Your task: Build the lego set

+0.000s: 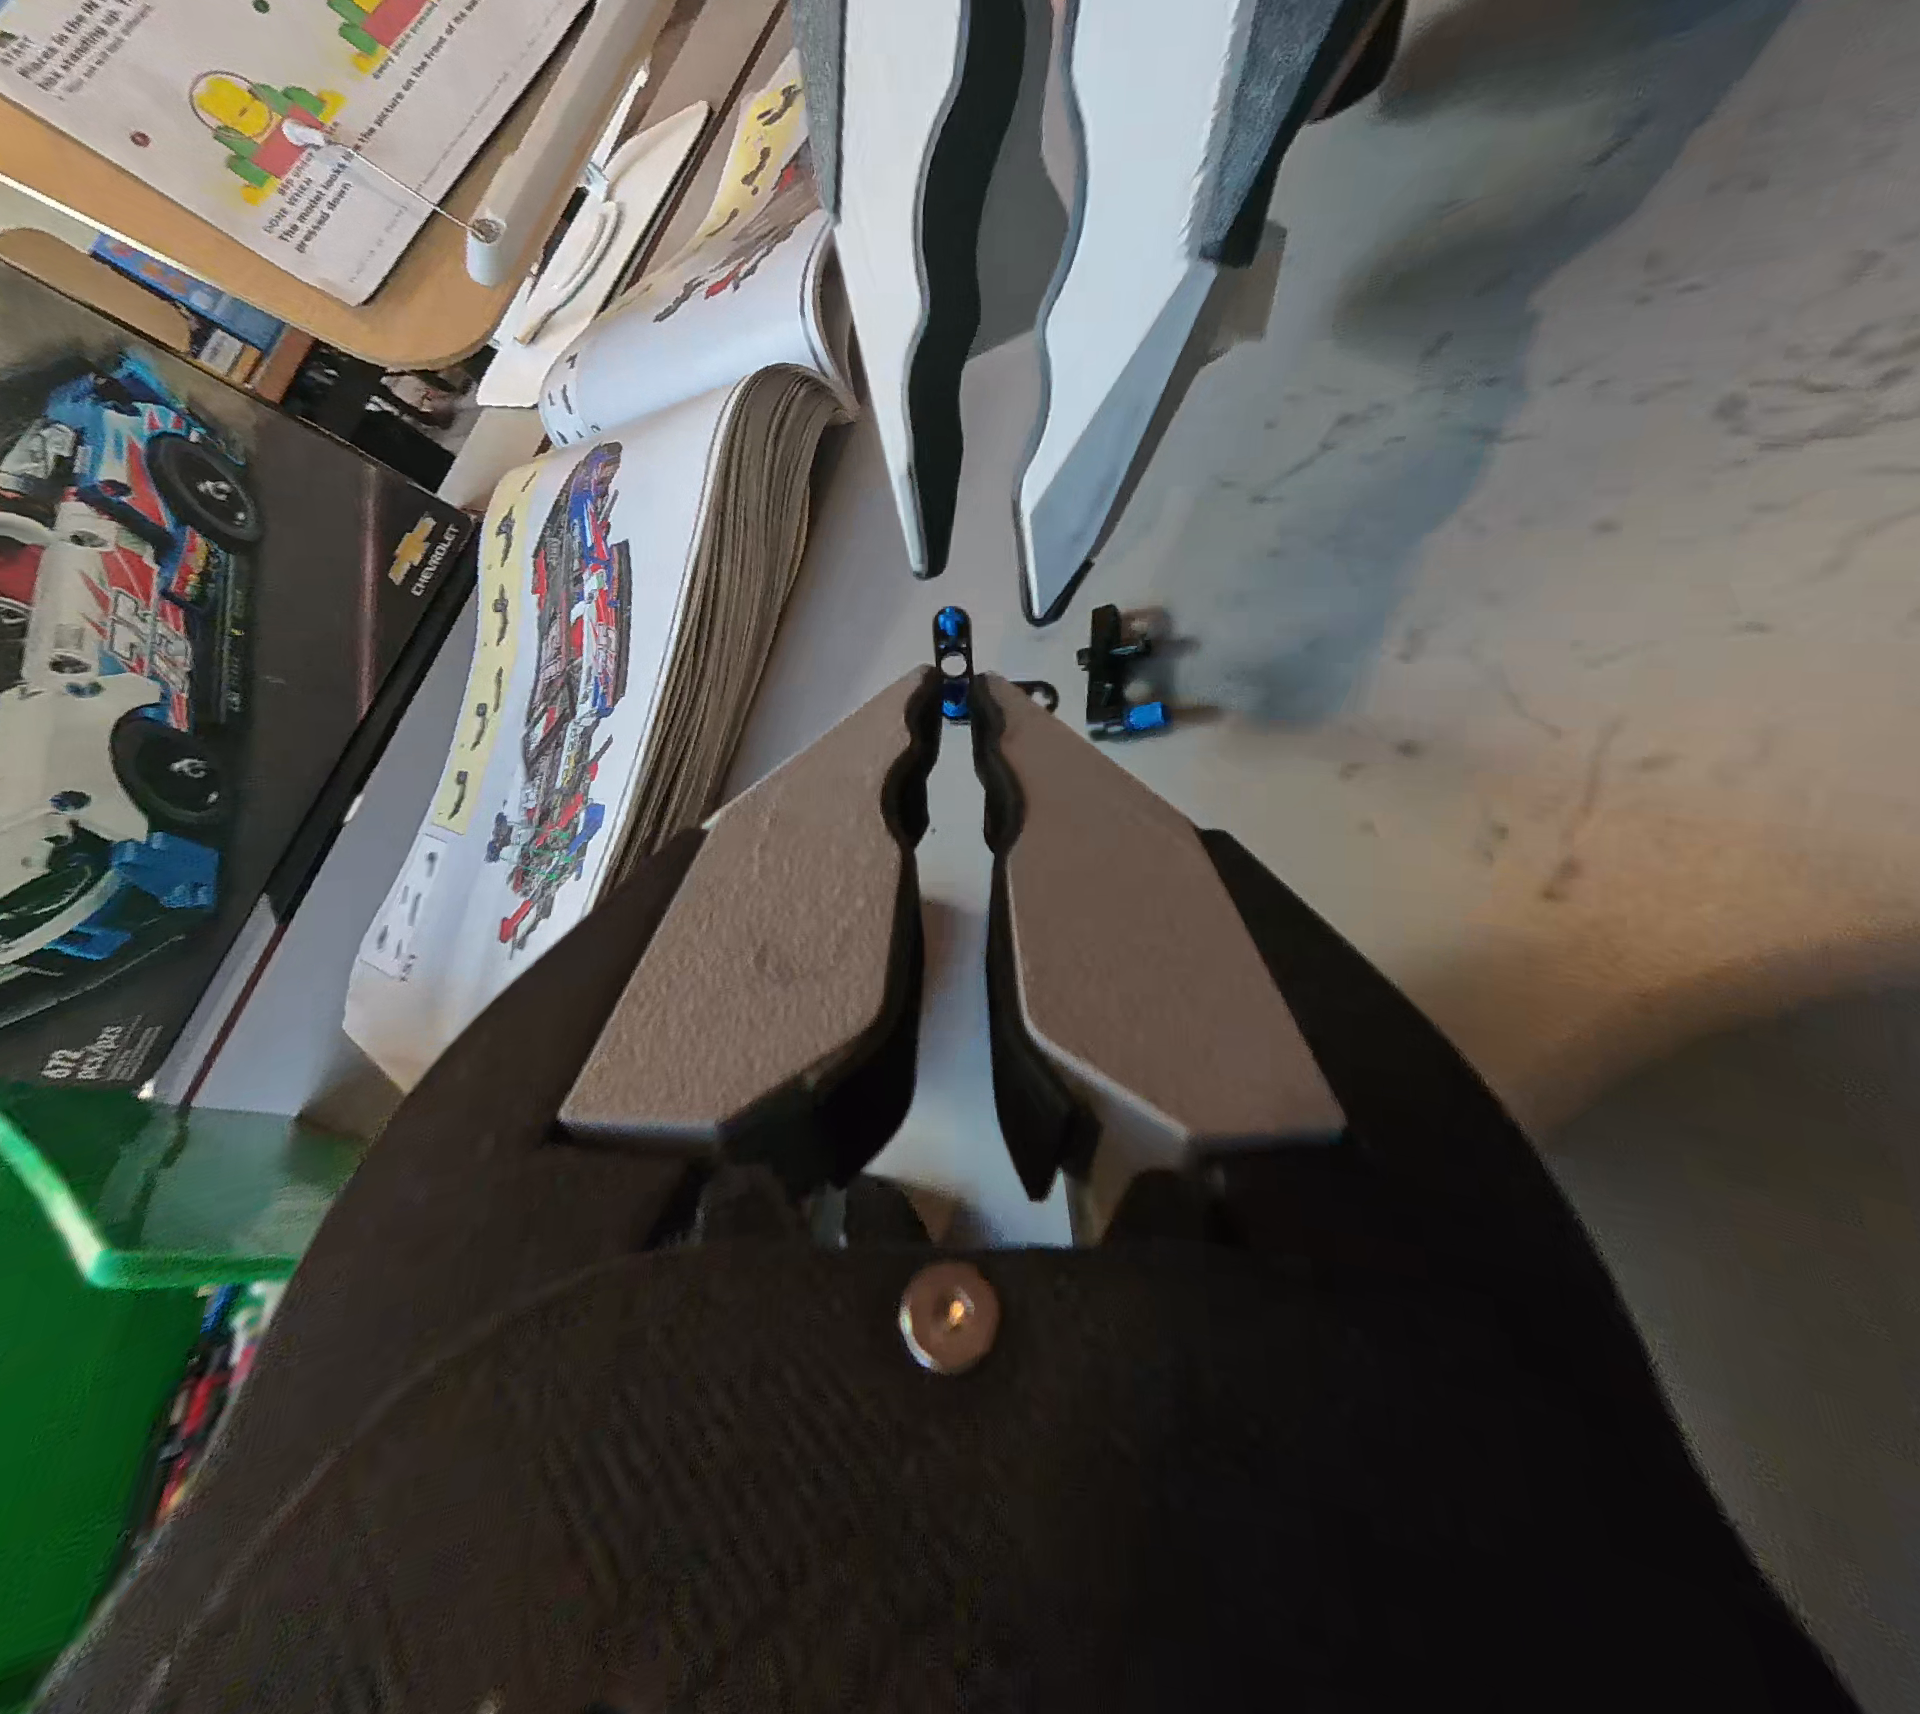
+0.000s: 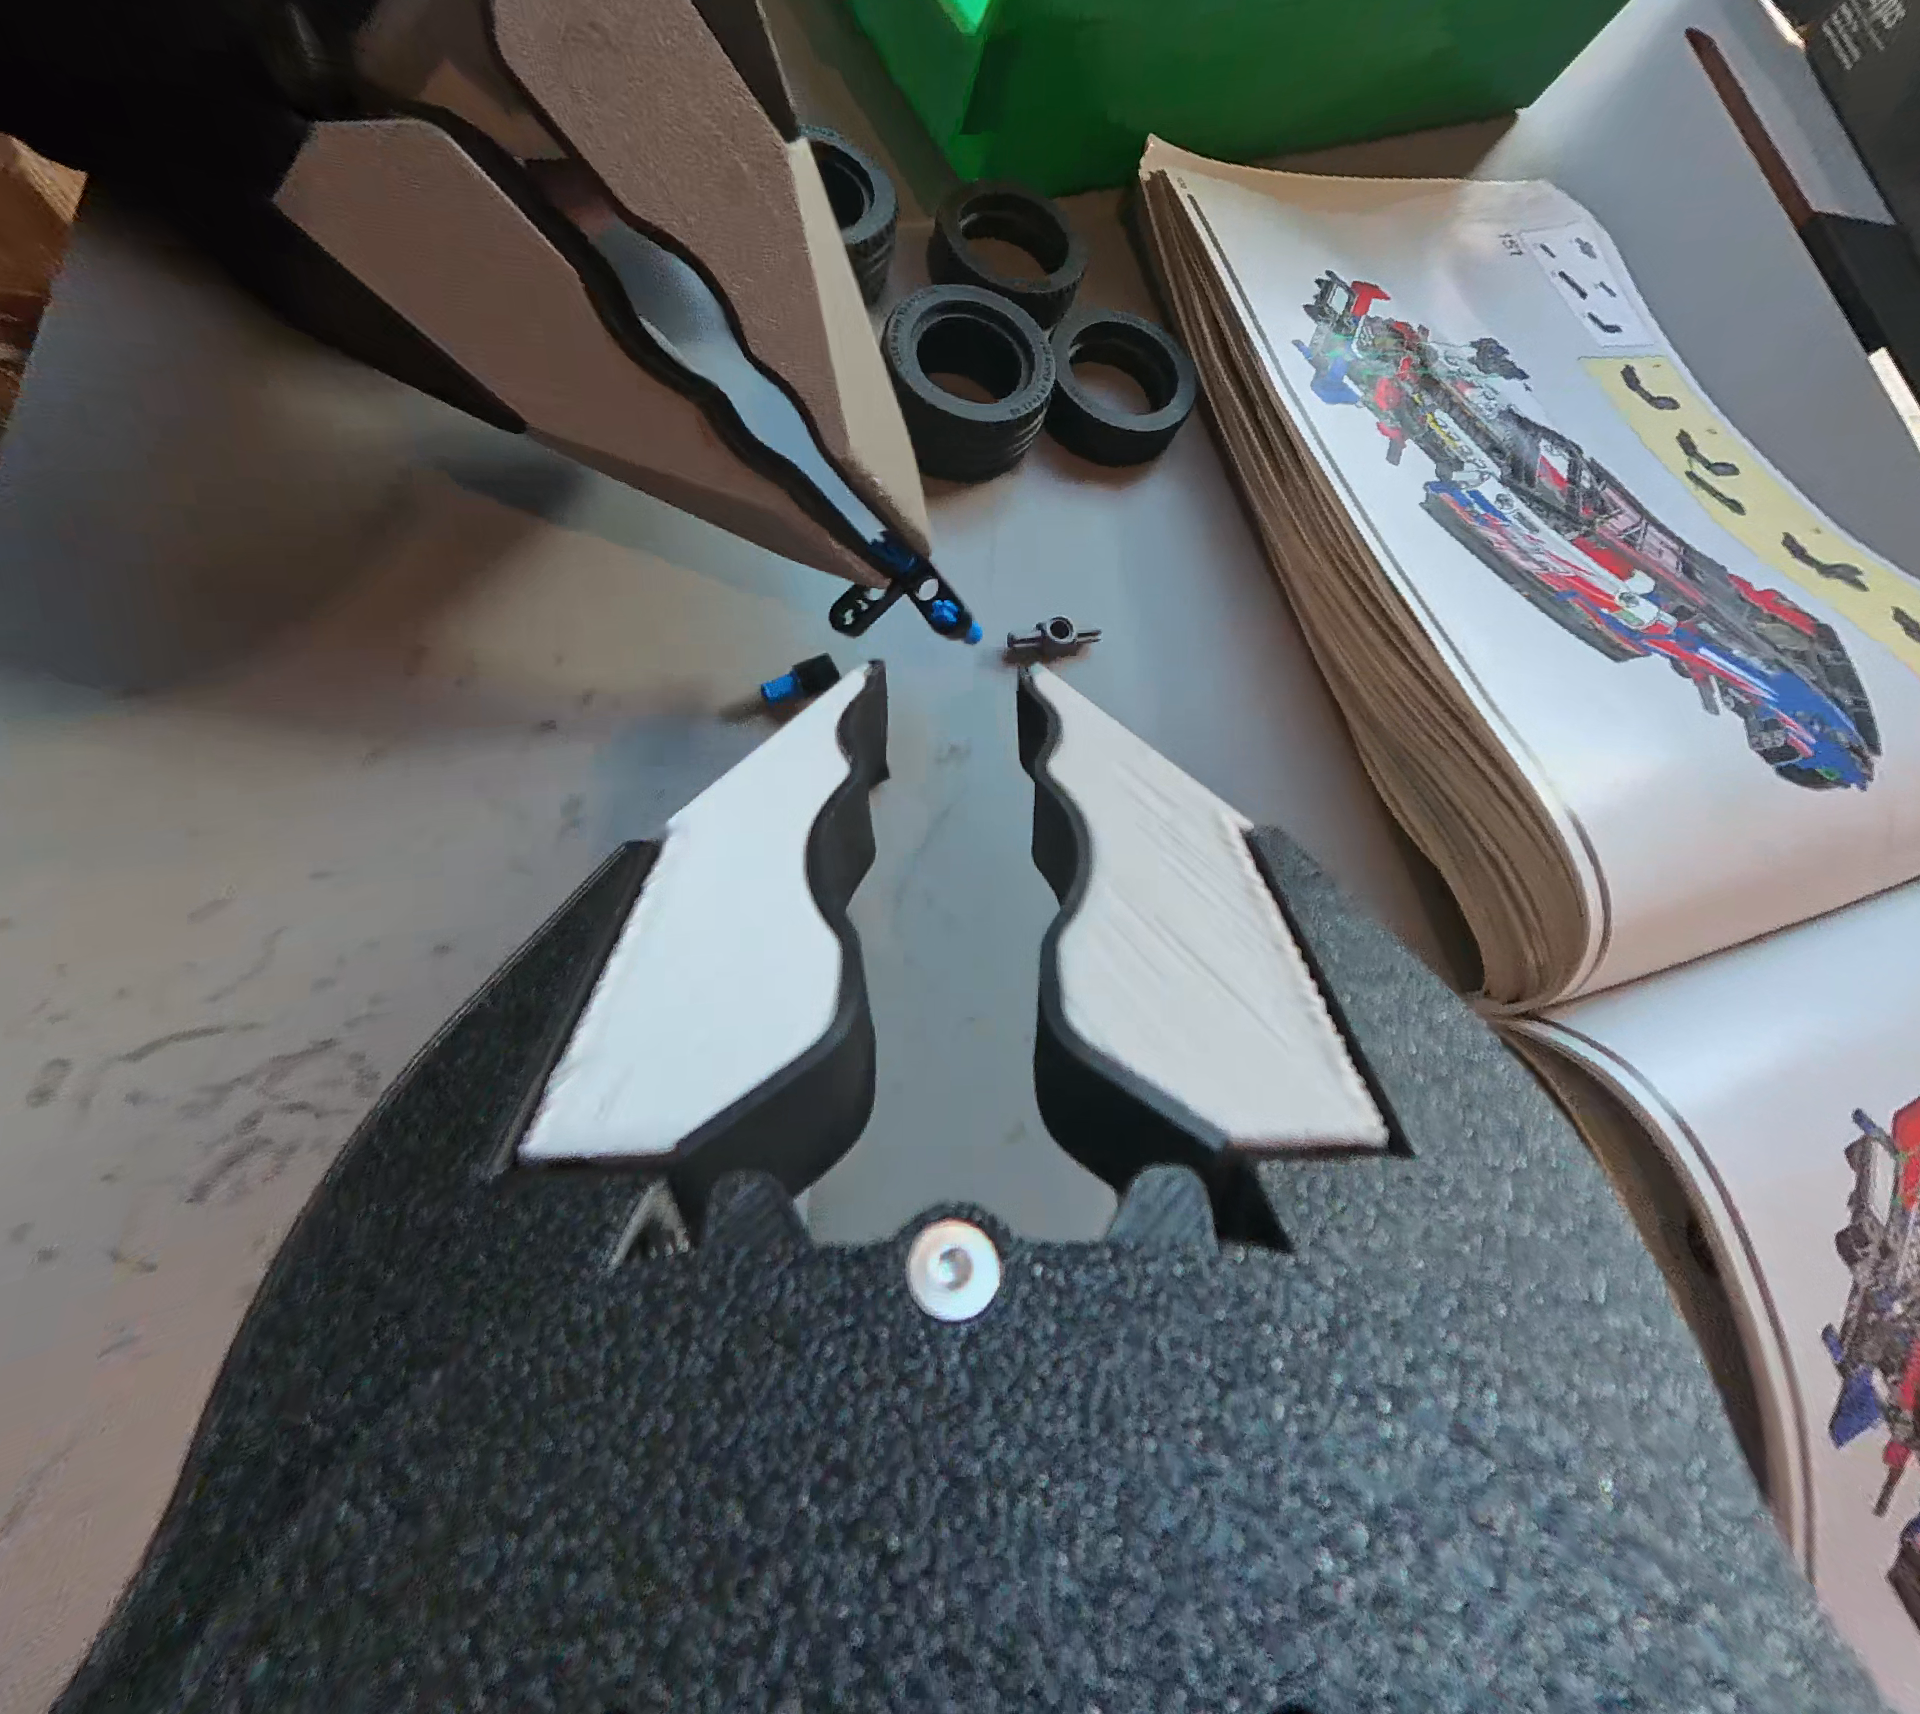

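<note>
Your left tool (image 1: pixel 951 688) is clamped on a small black beam (image 2: pixel 878 602) with blue pins pushed through it, the piece poking out past the tips and held just above the surface (image 2: pixel 260 833). Your right tool (image 2: pixel 951 677) is apart, nothing between its tips, pointing straight at that beam.

Two loose bits sit right under the action: a blue-and-black pin (image 2: pixel 798 679) just beside your right tool's left tip, and a dark connector (image 2: pixel 1052 636) just beside its right tip. My read is you're choosing the next piece to join to the beam. Whichever you take, grip it low so its free end stays exposed, then line that end up with an empty hole in the beam before you push. Hold the left tool steady and firm; that beam is thin and could twist in the grip if you press off-axis.

Room now. The open manual (image 2: pixel 1558 573) lies close on your right tool's right, its page edges fanned towards you, so don't sweep that way. Four tyres (image 2: pixel 966 376) cluster beyond the left tool, with the green bin (image 2: pixel 1247 2) behind them. The bare stretch of surface is on your right tool's left, so back out that way.
</note>
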The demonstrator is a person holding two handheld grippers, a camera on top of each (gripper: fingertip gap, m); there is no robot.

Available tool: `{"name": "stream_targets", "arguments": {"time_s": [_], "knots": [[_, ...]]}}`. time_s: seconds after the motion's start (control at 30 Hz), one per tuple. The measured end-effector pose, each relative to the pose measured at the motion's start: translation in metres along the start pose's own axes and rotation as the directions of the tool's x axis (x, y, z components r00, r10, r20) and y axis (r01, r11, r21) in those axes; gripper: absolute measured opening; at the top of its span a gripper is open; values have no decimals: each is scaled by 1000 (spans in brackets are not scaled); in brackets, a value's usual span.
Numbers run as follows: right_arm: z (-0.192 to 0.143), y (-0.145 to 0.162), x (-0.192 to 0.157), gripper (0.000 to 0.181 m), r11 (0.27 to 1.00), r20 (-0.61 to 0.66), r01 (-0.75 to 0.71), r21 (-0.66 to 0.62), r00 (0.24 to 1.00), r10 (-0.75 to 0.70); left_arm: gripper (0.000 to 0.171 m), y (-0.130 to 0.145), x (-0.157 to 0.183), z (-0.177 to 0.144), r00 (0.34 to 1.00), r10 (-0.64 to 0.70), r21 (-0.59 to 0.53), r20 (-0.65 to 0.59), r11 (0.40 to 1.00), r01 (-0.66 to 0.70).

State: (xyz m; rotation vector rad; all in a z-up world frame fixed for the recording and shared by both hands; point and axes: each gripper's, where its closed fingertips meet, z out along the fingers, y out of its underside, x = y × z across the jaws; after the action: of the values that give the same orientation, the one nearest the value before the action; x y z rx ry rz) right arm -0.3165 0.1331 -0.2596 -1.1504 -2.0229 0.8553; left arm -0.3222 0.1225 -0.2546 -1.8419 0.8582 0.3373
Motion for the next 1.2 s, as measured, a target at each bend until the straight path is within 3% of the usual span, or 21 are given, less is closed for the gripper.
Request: {"name": "stream_targets", "arguments": {"time_s": [0.1,0.3,0.5,0.67,0.83,0.97,1.1,1.2], "knots": [[3,3,2,24,999,5,-36,-9,999,36,2,-5,-2,-2,997,-72,42,-33,996,73],[-9,-18,3,25,982,77,-142,127,988,133,2,-31,-16,-15,955,-274,212,-118,932,293],[-30,-43,1,26,898,266,-335,284,928,262,3,-57,-25,-36,851,-420,363,-315,775,517],[-49,-65,-5,22,819,408,-428,382,873,265,3,-66,-26,-45,773,-464,388,-433,678,625],[-57,-70,-11,9,801,463,-444,402,853,240,2,-71,-22,-46,743,-465,386,-481,649,656],[-49,-60,-6,6,830,403,-428,359,873,276,3,-57,-23,-34,746,-511,322,-427,685,654],[-26,-22,23,6,877,141,-429,217,902,407,20,-31,-26,-23,763,-557,199,-328,749,632],[-17,3,35,6,891,-53,-443,102,892,450,22,-3,-16,-9,804,-550,6,-228,824,566]]}}
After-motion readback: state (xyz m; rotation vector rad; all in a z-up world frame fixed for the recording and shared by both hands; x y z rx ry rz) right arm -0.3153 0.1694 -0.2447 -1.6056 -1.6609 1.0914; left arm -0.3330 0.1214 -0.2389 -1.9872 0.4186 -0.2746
